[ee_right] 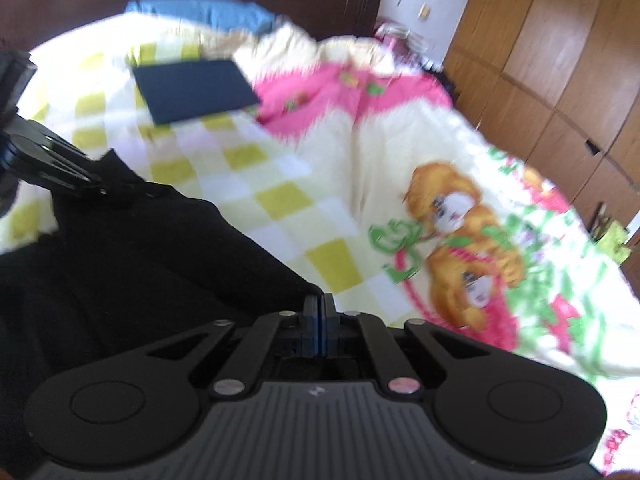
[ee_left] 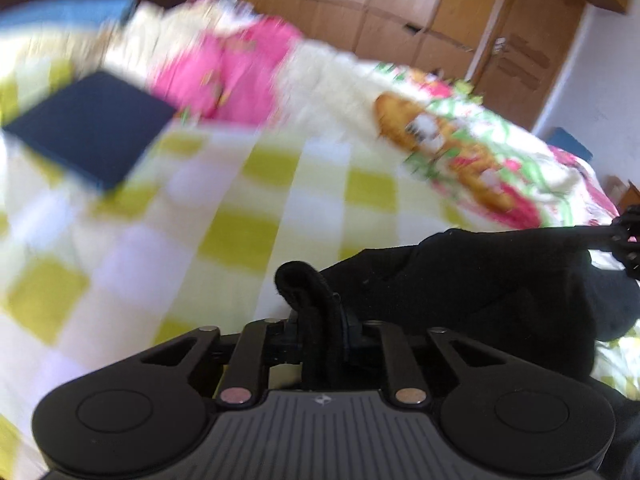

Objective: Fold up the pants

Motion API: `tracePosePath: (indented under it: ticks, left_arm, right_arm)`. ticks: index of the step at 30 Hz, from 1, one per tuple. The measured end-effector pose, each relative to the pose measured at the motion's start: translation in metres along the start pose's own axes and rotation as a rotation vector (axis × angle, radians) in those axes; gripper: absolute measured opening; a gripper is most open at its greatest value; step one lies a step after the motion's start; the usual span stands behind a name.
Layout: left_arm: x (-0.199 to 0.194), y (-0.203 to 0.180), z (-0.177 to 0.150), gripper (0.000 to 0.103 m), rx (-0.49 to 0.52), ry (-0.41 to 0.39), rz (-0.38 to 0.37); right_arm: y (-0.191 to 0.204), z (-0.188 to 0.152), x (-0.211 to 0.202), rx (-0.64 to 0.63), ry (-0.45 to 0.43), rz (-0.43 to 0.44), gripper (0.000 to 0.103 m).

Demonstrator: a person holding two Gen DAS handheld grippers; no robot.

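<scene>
Now clamped tight in the left claw (ee_left: 316, 312): a bunched fold of the black pants (ee_left: 480, 280), sticking up between its pads. Pulled taut from there to the right, over the bed, toward the right claw (ee_left: 628, 240) at the frame edge. Right claw fully closed, pads pressed flat together, right at the pants' edge; cannot tell from its own view whether any cloth sits between them. Draped dark across the lower left of that view, lifted off the checked yellow sheet (ee_right: 280, 196). Farther out: a cartoon blanket (ee_right: 480, 240), a pink blanket (ee_right: 340, 92), a flat navy square (ee_right: 196, 88). Beyond, wooden wardrobe doors (ee_right: 560, 60).
</scene>
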State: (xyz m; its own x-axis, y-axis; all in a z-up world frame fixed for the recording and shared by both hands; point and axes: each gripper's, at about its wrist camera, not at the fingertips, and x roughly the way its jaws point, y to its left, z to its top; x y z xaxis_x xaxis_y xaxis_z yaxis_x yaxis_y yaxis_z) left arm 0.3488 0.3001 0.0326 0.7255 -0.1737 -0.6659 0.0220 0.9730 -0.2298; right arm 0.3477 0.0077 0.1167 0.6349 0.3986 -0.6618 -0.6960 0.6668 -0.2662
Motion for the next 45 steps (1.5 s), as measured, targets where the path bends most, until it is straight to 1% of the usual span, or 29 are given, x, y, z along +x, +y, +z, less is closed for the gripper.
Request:
tracePosePath:
  ticks: [2, 4, 6, 7, 9, 10, 11, 13, 14, 16, 21, 25, 27, 29, 31, 33, 35, 37, 38, 40, 41, 43, 45]
  left_arm:
    - [-0.027, -0.011, 0.005, 0.029, 0.045, -0.057, -0.011]
    - [-0.064, -0.019, -0.001, 0.029, 0.083, -0.128, -0.049]
    - [-0.100, -0.025, -0.018, 0.030, 0.129, -0.193, -0.073]
    - [-0.114, -0.026, -0.031, 0.030, 0.149, -0.216, -0.078]
    - [-0.129, -0.024, -0.066, 0.030, 0.144, -0.221, -0.069]
    - [-0.129, -0.022, -0.083, 0.030, 0.137, -0.204, -0.049]
    - [-0.125, -0.017, -0.101, 0.030, 0.107, -0.168, -0.024]
    - [-0.117, -0.003, -0.129, 0.032, 0.024, -0.124, -0.016]
    - [-0.115, 0.002, -0.141, 0.033, -0.004, -0.114, -0.012]
    - [-0.116, 0.006, -0.158, 0.035, -0.020, -0.115, -0.009]
    - [-0.135, 0.006, -0.162, 0.036, 0.007, -0.140, 0.011]
    - [-0.145, 0.009, -0.166, 0.036, -0.008, -0.159, 0.025]
    - [-0.151, 0.012, -0.174, 0.036, -0.011, -0.174, 0.047]
    - [-0.155, 0.022, -0.183, 0.036, -0.045, -0.175, 0.046]
    - [-0.154, 0.030, -0.191, 0.036, -0.063, -0.162, 0.088]
    - [-0.157, 0.038, -0.197, 0.036, -0.096, -0.151, 0.101]
    - [-0.168, 0.042, -0.202, 0.036, -0.115, -0.172, 0.116]
    - [-0.182, 0.045, -0.207, 0.037, -0.128, -0.190, 0.097]
    - [-0.188, 0.044, -0.209, 0.038, -0.114, -0.193, 0.087]
    - [-0.194, 0.034, -0.210, 0.044, -0.071, -0.192, 0.069]
    - [-0.195, 0.028, -0.209, 0.046, -0.048, -0.195, 0.059]
    - [-0.193, 0.015, -0.203, 0.054, 0.002, -0.205, 0.026]
    - [-0.188, 0.007, -0.195, 0.055, 0.007, -0.221, 0.003]
  right_arm:
    - [0.006, -0.005, -0.043, 0.020, -0.042, -0.009, 0.002]
    - [0.021, -0.020, -0.089, 0.035, -0.071, 0.003, 0.002]
    - [0.049, -0.045, -0.121, 0.049, -0.055, 0.044, 0.002]
    - [0.066, -0.059, -0.126, 0.054, -0.037, 0.073, 0.002]
    - [0.099, -0.091, -0.117, 0.106, 0.019, 0.115, 0.002]
    - [0.112, -0.106, -0.106, 0.163, 0.065, 0.136, 0.002]
    - [0.126, -0.119, -0.094, 0.188, 0.101, 0.145, 0.002]
    - [0.157, -0.137, -0.079, 0.151, 0.153, 0.124, 0.002]
    - [0.168, -0.142, -0.075, 0.129, 0.162, 0.111, 0.002]
    - [0.177, -0.143, -0.073, 0.127, 0.177, 0.095, 0.002]
    - [0.182, -0.137, -0.084, 0.102, 0.165, 0.044, 0.003]
    - [0.195, -0.147, -0.099, 0.059, 0.150, 0.036, 0.003]
    - [0.203, -0.155, -0.103, 0.051, 0.152, 0.042, 0.003]
    - [0.213, -0.161, -0.102, 0.021, 0.161, 0.039, 0.003]
    - [0.217, -0.164, -0.098, 0.026, 0.179, 0.047, 0.003]
    - [0.217, -0.163, -0.098, 0.025, 0.178, 0.040, 0.003]
    - [0.217, -0.160, -0.099, -0.005, 0.174, 0.032, 0.003]
    - [0.218, -0.160, -0.098, -0.032, 0.180, 0.037, 0.004]
    - [0.219, -0.160, -0.098, -0.050, 0.183, 0.037, 0.004]
    - [0.222, -0.162, -0.098, -0.083, 0.183, 0.033, 0.004]
    - [0.223, -0.163, -0.099, -0.087, 0.187, 0.033, 0.004]
    - [0.224, -0.164, -0.100, -0.093, 0.199, 0.036, 0.003]
    - [0.223, -0.163, -0.103, -0.094, 0.200, 0.038, 0.003]
